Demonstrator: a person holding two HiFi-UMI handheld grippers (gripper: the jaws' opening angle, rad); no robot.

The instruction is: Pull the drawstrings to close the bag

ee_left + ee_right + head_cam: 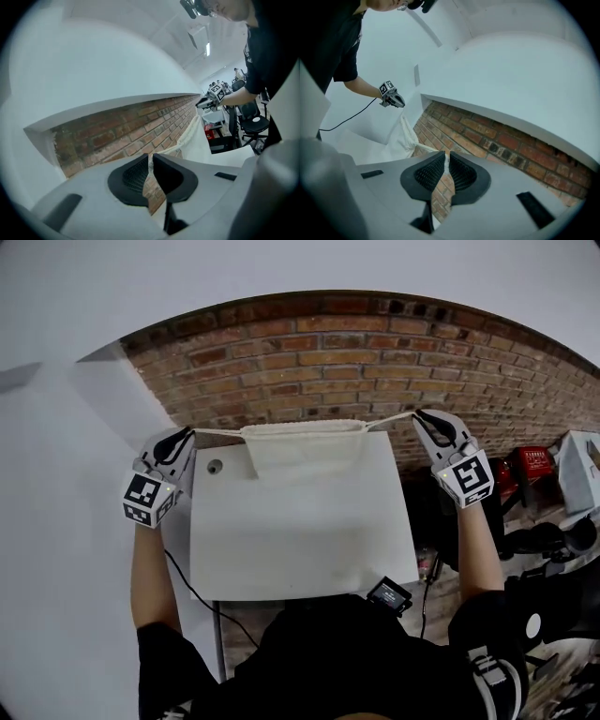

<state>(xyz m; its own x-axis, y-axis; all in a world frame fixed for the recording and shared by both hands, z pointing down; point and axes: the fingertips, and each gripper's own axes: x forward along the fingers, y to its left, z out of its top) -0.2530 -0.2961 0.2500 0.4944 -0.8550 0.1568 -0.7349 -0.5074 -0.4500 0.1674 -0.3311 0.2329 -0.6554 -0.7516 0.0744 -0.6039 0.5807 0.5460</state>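
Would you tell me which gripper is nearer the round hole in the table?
Left. The left gripper sits just left of the round hole; the right gripper is on the far side of the bag, past the right edge of the table.

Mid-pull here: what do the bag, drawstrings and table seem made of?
Bag: likely undyed cotton or canvas, matte off-white, gathered in soft folds at its mouth. Drawstrings: thin cord of the same pale colour, taut; fibre unclear. Table: smooth white top, probably laminate or painted board.

Matt cloth bag [302, 451], smooth table [300, 545], rough brick wall [375, 343].
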